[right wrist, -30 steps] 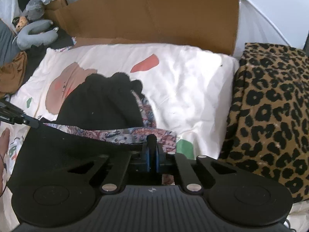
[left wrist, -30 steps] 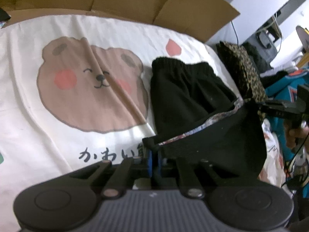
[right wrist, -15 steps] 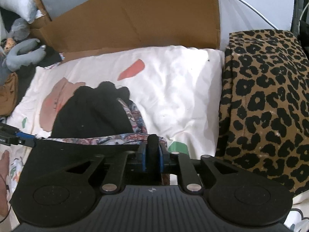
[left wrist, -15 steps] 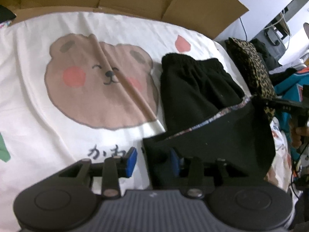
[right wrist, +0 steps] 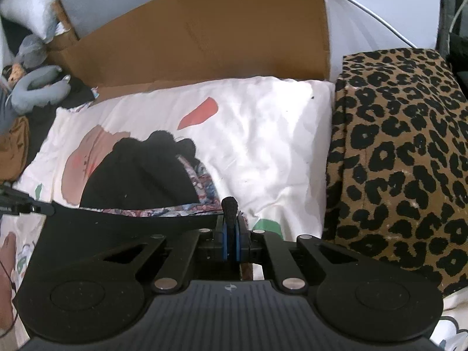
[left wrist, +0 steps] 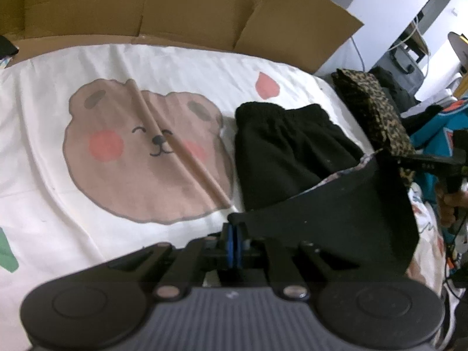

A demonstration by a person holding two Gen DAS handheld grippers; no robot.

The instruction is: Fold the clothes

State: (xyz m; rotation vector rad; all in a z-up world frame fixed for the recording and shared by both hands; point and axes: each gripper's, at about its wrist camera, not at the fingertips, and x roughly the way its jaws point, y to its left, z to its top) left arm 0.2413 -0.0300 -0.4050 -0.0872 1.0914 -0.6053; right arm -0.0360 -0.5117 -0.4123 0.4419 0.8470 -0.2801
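Both grippers' jaws are closed on the black shorts' (left wrist: 295, 158) raised hem: the left gripper (left wrist: 234, 238) pinches one corner, the right gripper (right wrist: 230, 235) the other. The waistband lies just right of the bedsheet's bear print (left wrist: 140, 152). No legible writing.

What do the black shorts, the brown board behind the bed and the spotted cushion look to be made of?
Black shorts: soft matte knit, probably fleece; ribbed gathered waistband, patterned lining.
Brown board: plain cardboard; dull surface, creased fold lines.
Spotted cushion: leopard-print fabric, possibly fine corduroy; the weave is hard to make out.
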